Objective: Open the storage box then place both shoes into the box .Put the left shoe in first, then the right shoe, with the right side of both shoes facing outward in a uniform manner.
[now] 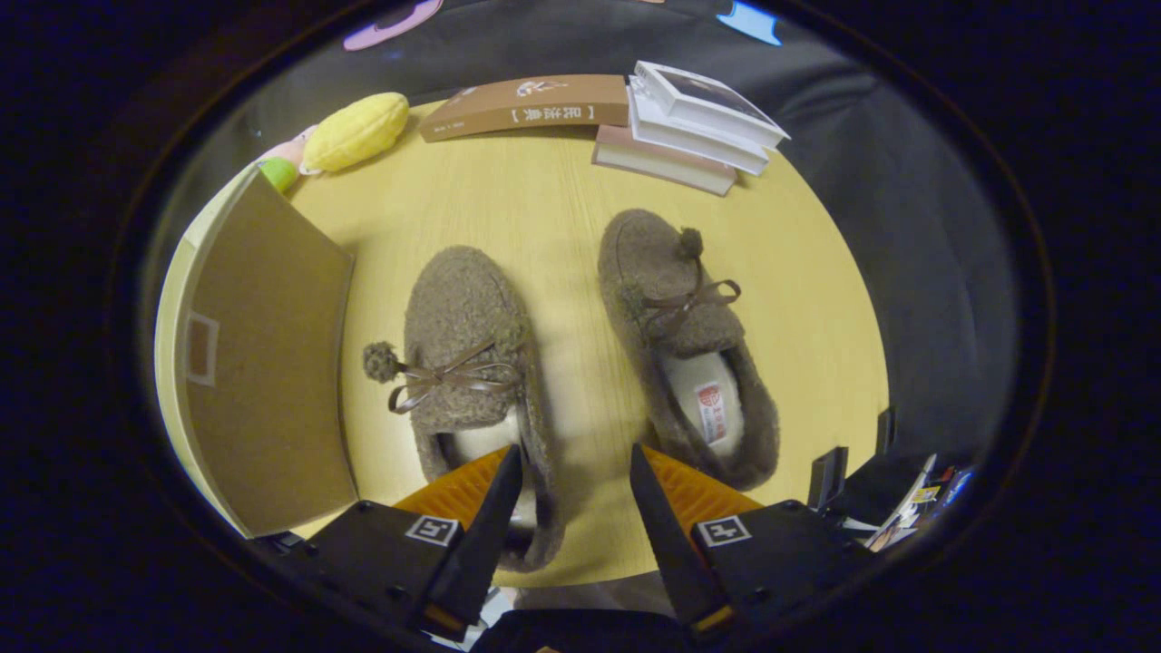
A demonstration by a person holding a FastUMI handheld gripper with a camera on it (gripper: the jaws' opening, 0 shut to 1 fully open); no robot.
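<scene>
Pointing toes away from spread fingers (pixel 573 451): left shoe (pixel 472 363), right shoe (pixel 685 340), lying lengthwise, side by side.

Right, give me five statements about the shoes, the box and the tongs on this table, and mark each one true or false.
1. The tongs are open, clamped on nothing. True.
2. Both shoes are already in the storage box. False: the left shoe and right shoe lie on the table, beside the box.
3. The heel of the left shoe lies between the fingers. True.
4. The books are stacked on the box. False: they lie on the table beyond the shoes.
5. Each shoe has a bow and a pompom. True.
</scene>
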